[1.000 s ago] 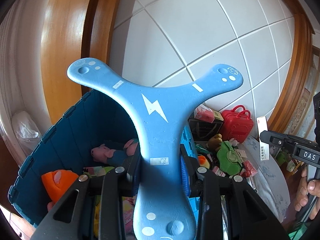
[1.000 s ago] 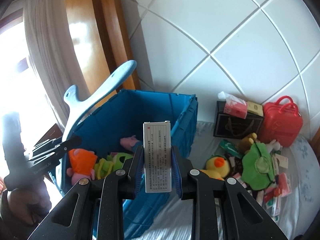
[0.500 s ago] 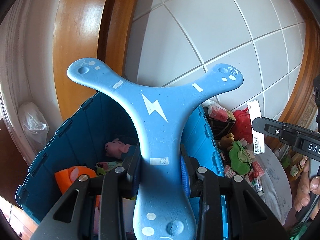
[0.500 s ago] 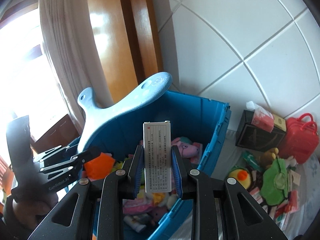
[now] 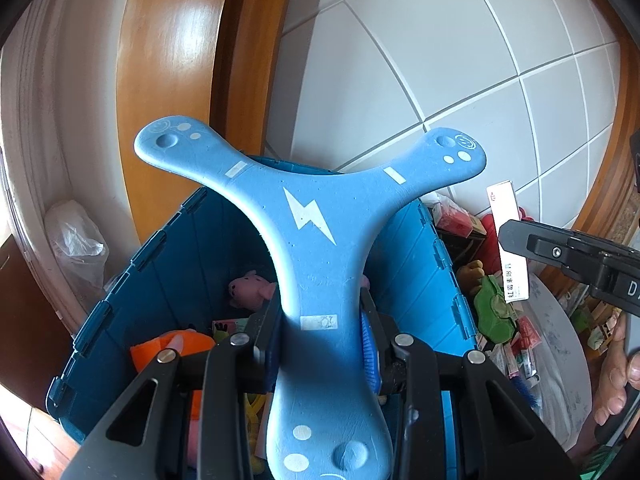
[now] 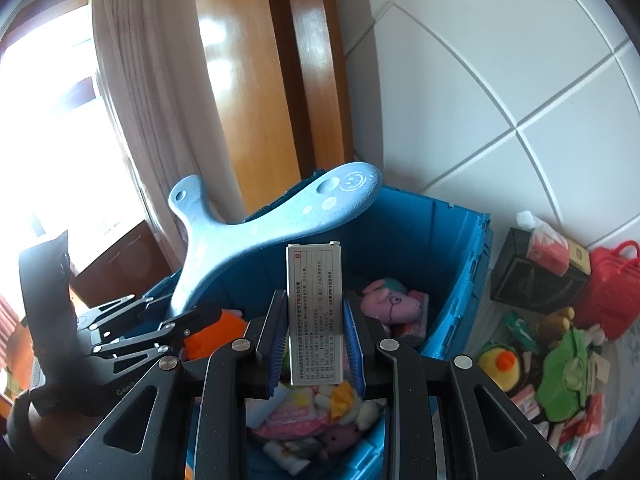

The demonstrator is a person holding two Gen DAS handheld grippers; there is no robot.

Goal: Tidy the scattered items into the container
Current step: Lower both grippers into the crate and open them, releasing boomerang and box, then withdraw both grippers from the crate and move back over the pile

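Blue crate [image 6: 452,264] mid-frame, already part full of plush. Left gripper [image 5: 320,344] fingers clamped on boomerang [image 5: 308,216], right gripper [image 6: 314,344] on white box [image 6: 314,312], both over crate, unreleased. Pile [image 6: 560,364] lower right still out.

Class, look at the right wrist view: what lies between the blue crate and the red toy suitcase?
In the right wrist view, a black box topped with a red tissue pack stands between the blue crate and the red toy suitcase.
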